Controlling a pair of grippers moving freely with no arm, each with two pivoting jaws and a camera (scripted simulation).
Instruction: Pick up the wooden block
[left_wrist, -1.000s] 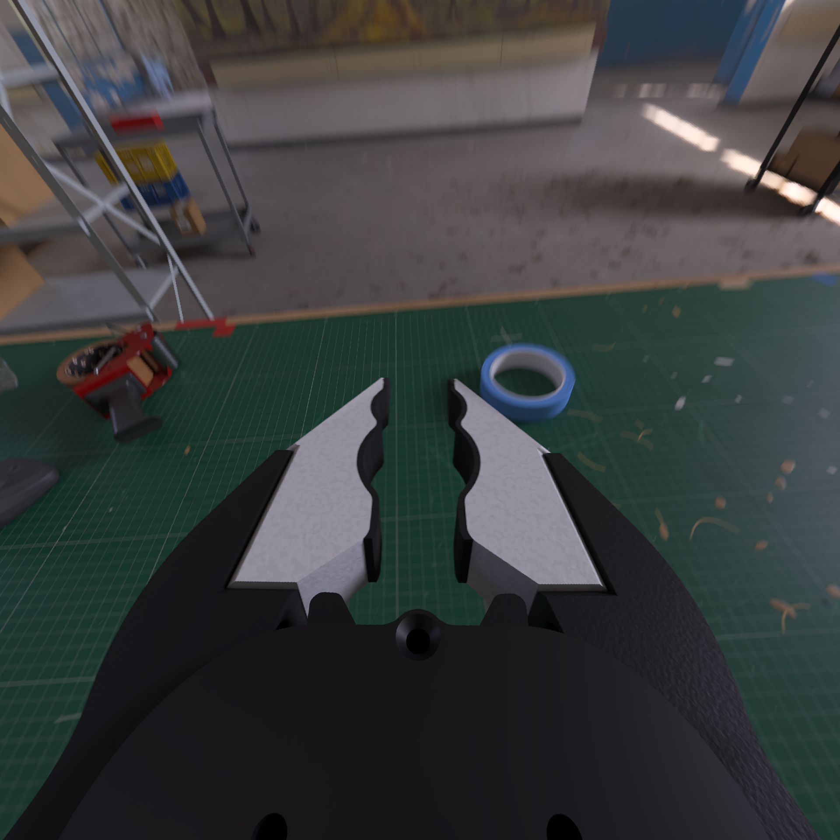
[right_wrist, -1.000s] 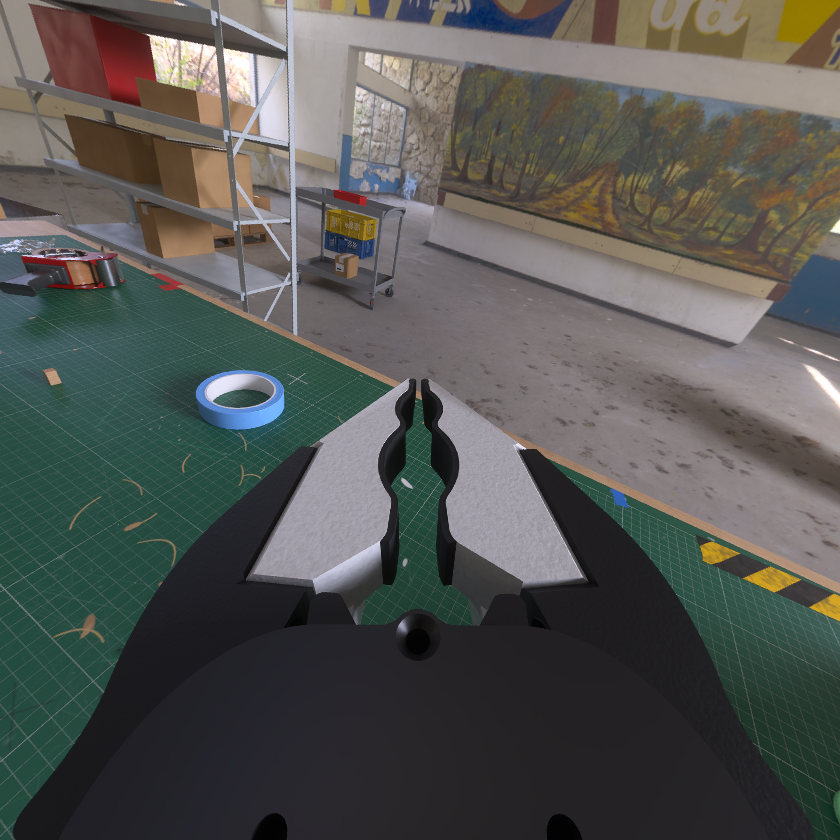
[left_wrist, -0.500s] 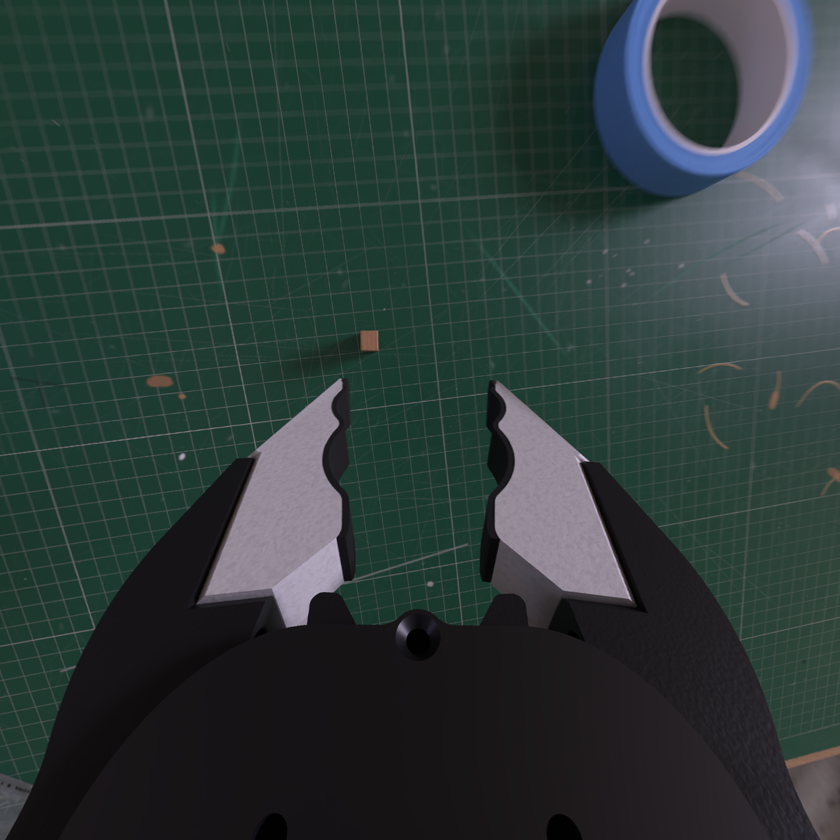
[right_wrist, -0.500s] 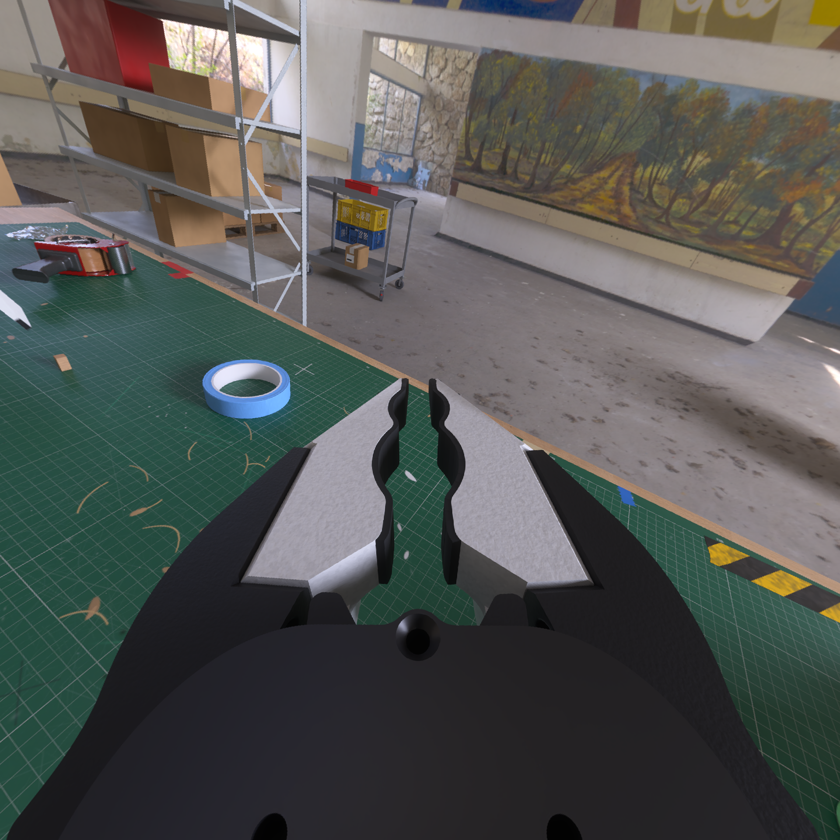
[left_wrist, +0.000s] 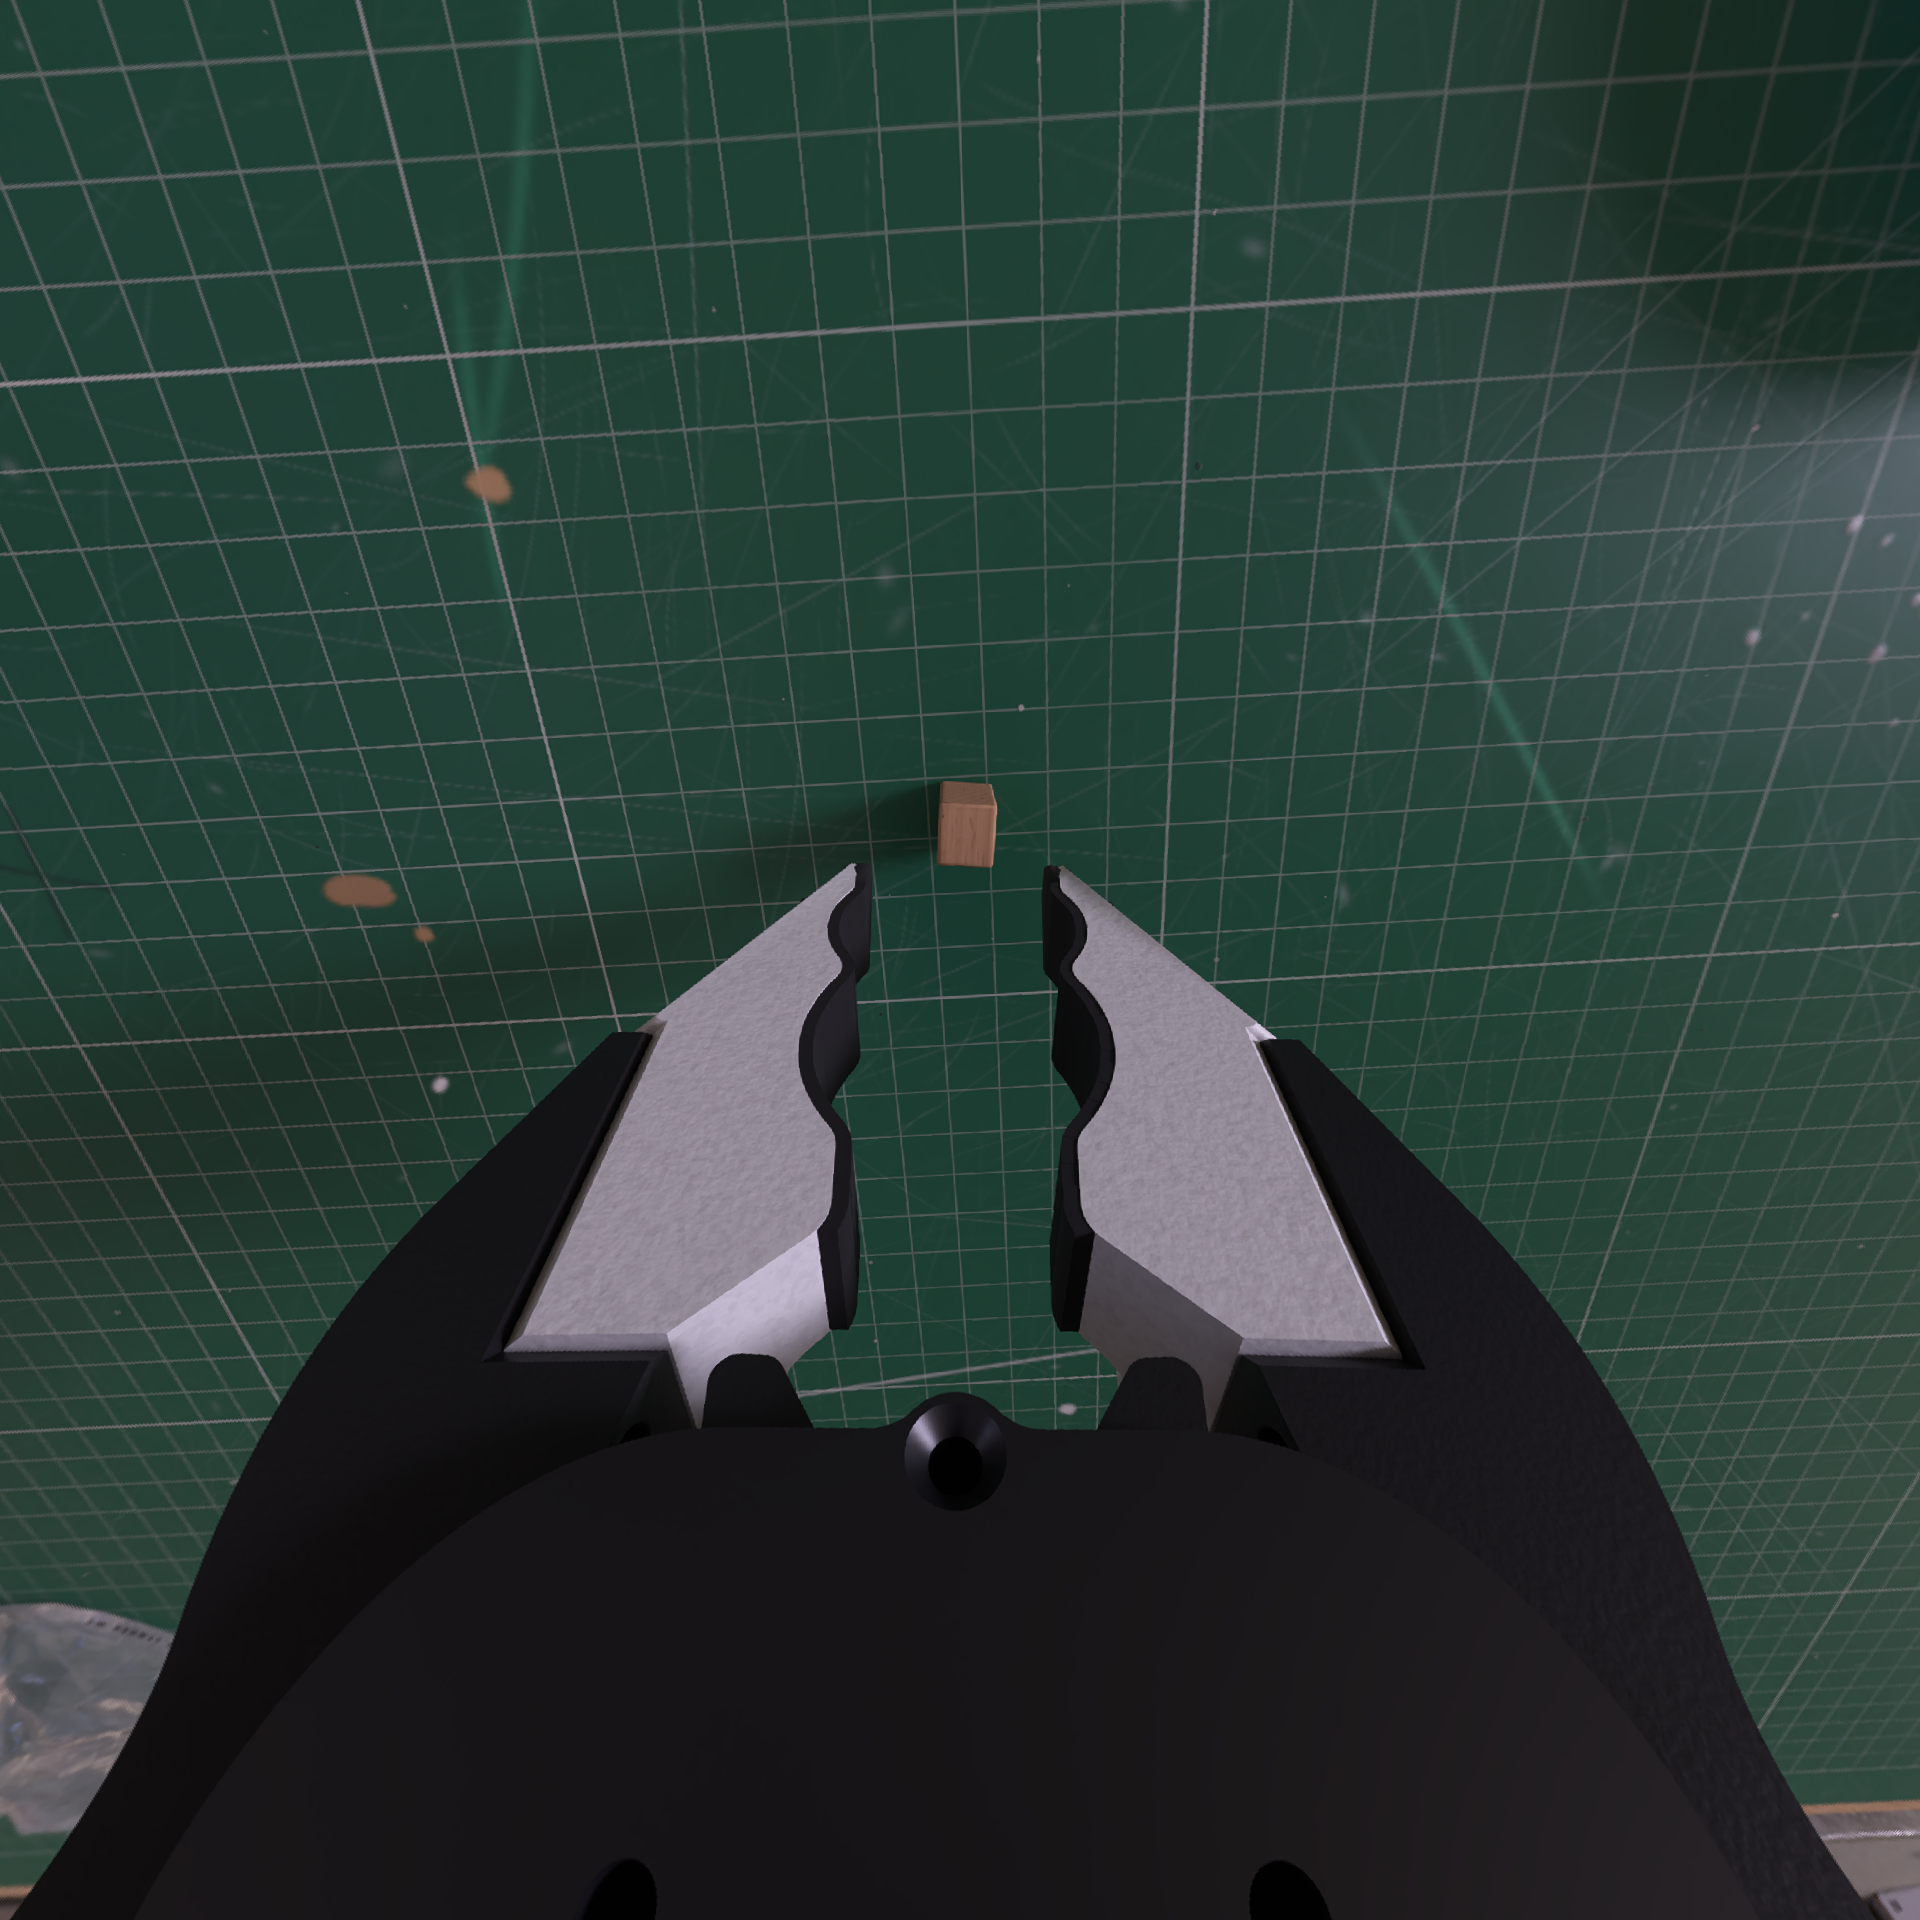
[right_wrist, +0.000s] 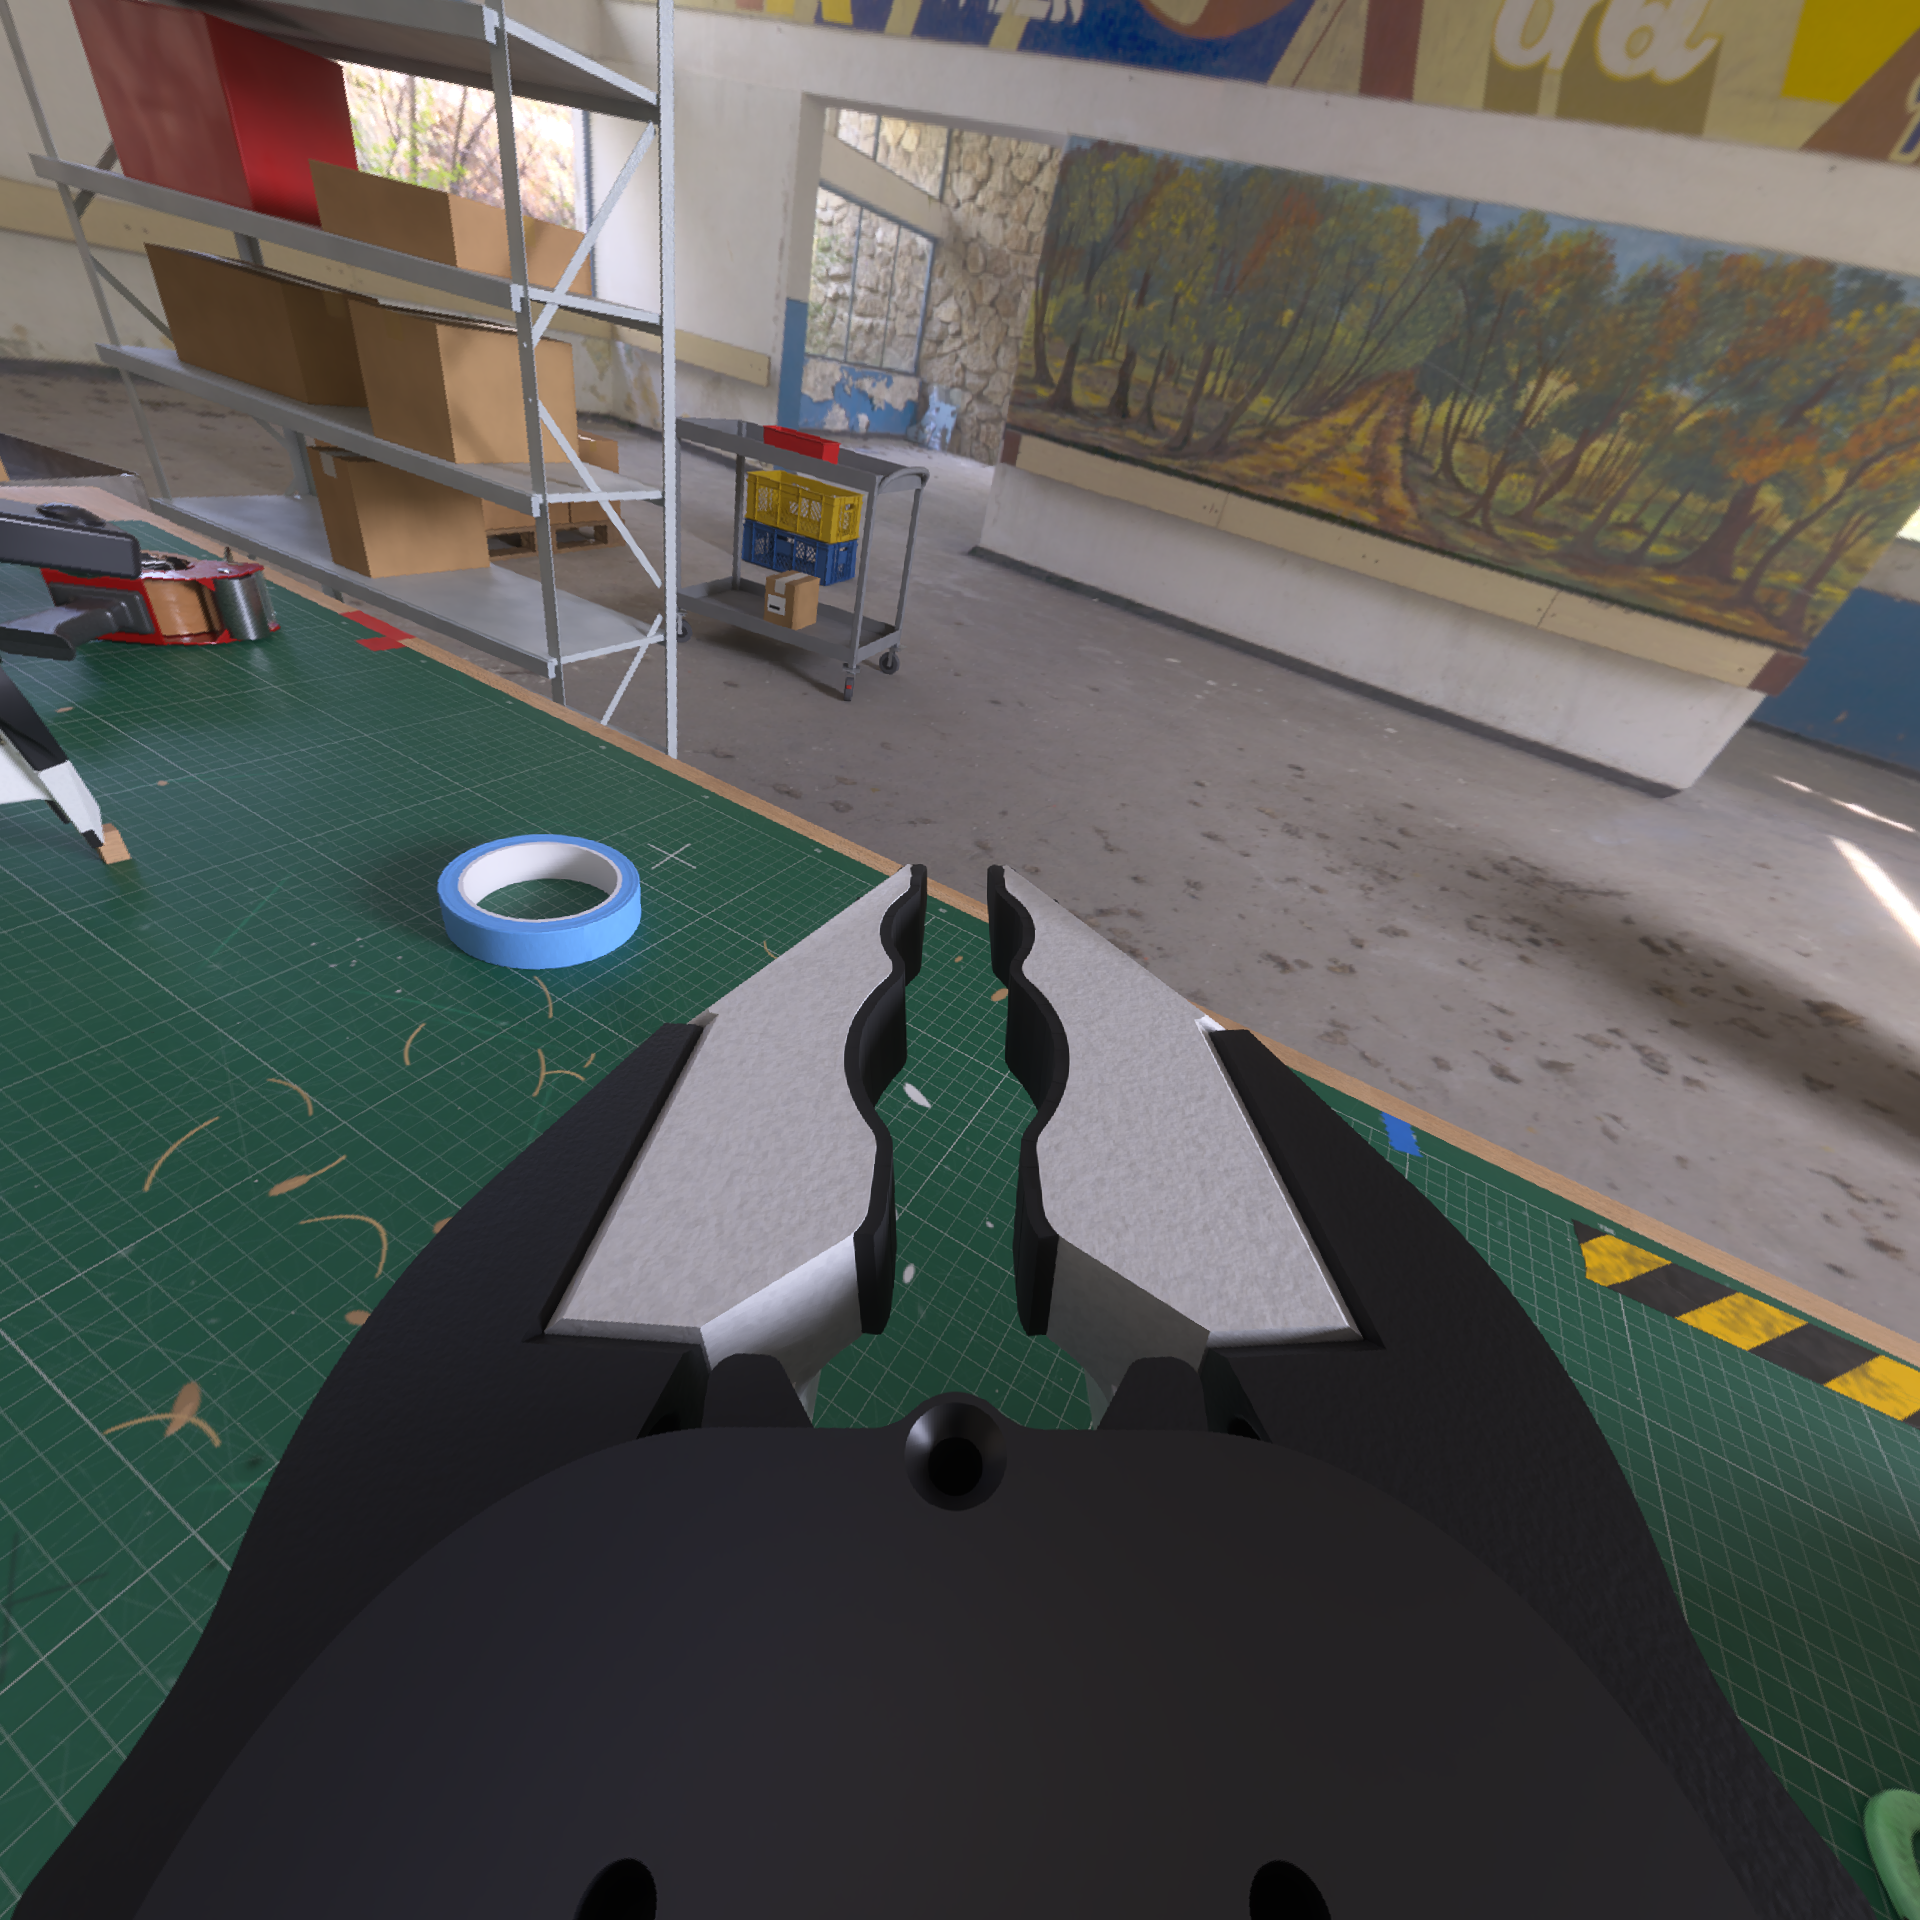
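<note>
Left gripper (left_wrist: 953, 881): jaws spread wide, empty, pointing down at the green cutting mat (left_wrist: 1351, 520); touches nothing.
Wooden block (left_wrist: 966, 824): sits on the mat just beyond the fingertips, in line with the gap between them and apart from both (a shade nearer the right tip).
Block orientation: small and near-cubic, so no clear long axis; one flat face turned toward the camera, edges roughly square to the mat's grid.
Right gripper (right_wrist: 954, 883): jaws parted only narrowly, nothing between them, held over the mat near its edge.
Blue tape roll (right_wrist: 539, 900): lies flat on the mat, left of the right gripper, well apart from it.
Tape dispenser (right_wrist: 171, 603): red, far left by the mat's edge.
</note>
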